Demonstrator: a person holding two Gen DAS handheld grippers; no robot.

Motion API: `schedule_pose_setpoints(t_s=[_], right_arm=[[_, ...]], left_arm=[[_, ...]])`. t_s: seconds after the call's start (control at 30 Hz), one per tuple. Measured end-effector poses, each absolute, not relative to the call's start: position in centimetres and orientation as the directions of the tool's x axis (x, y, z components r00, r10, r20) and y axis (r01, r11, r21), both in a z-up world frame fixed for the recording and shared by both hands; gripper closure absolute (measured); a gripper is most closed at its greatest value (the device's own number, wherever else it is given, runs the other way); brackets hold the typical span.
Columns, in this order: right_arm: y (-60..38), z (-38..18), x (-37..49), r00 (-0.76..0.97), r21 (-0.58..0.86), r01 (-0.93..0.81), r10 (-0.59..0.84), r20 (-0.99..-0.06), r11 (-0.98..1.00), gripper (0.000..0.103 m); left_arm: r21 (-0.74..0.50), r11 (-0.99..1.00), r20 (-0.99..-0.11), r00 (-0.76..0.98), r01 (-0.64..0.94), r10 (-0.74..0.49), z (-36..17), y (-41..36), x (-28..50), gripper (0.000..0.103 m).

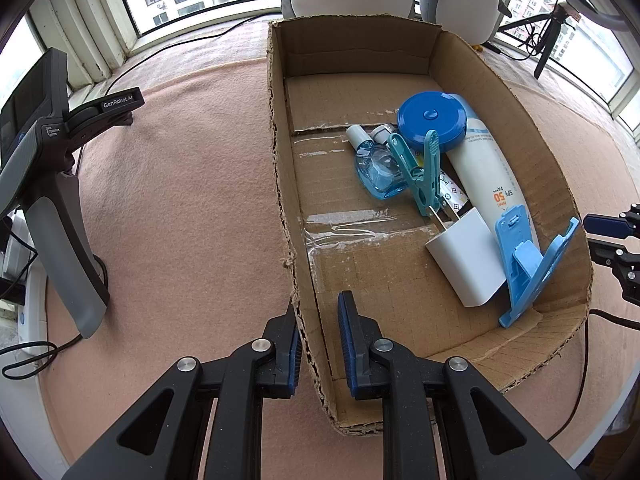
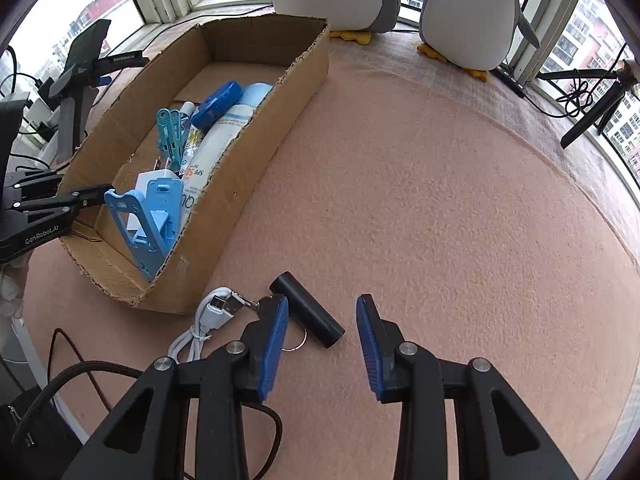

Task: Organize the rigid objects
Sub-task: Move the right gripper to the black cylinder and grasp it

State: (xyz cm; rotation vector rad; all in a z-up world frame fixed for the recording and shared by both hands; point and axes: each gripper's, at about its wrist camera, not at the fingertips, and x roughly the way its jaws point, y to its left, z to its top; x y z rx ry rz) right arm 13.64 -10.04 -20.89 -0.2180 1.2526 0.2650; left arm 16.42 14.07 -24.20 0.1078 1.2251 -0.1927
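An open cardboard box (image 1: 400, 296) lies on the pink cloth. Inside it are a blue round case (image 1: 432, 120), a white sunscreen tube (image 1: 488, 176), a teal clothespin (image 1: 416, 172), a small blue bottle (image 1: 380, 172), a white charger (image 1: 464, 260) and a light blue clip stand (image 1: 528, 264). My left gripper (image 1: 320, 304) is shut on the box's near left wall, one finger on either side. On the cloth beside the box lies a black cylinder (image 2: 308, 312). My right gripper (image 2: 323, 300) is open around it, its left pad close and its right pad apart. A white USB cable (image 2: 212, 312) and a key ring (image 2: 296, 344) lie just left of it.
A spare gripper unit (image 1: 52, 184) stands on the cloth left of the box. Two plush penguins (image 2: 472, 12) sit by the window at the back. A black tripod (image 2: 592, 108) stands at the far right. A brown braided cable (image 2: 80, 372) runs near the table's front edge.
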Motion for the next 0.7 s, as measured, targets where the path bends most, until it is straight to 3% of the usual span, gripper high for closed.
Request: schedule_pose_setpoints(t_s=[0.37, 0.7], right_arm=[[-8.9, -22.7, 14.0, 0.250, -0.062, -0.358, 0.032, -0.968, 0.931, 0.082], [-10.4, -23.3, 15.0, 0.248, -0.062, -0.311, 0.018, -0.969, 0.948, 0.083]], left_arm=[[-0.023, 0.979, -0.942, 0.324, 0.205, -0.090, -24.3, 14.1, 16.5, 0.085], [-0.024, 0.979, -0.942, 0.324, 0.204, -0.091, -24.3, 14.1, 16.5, 0.085]])
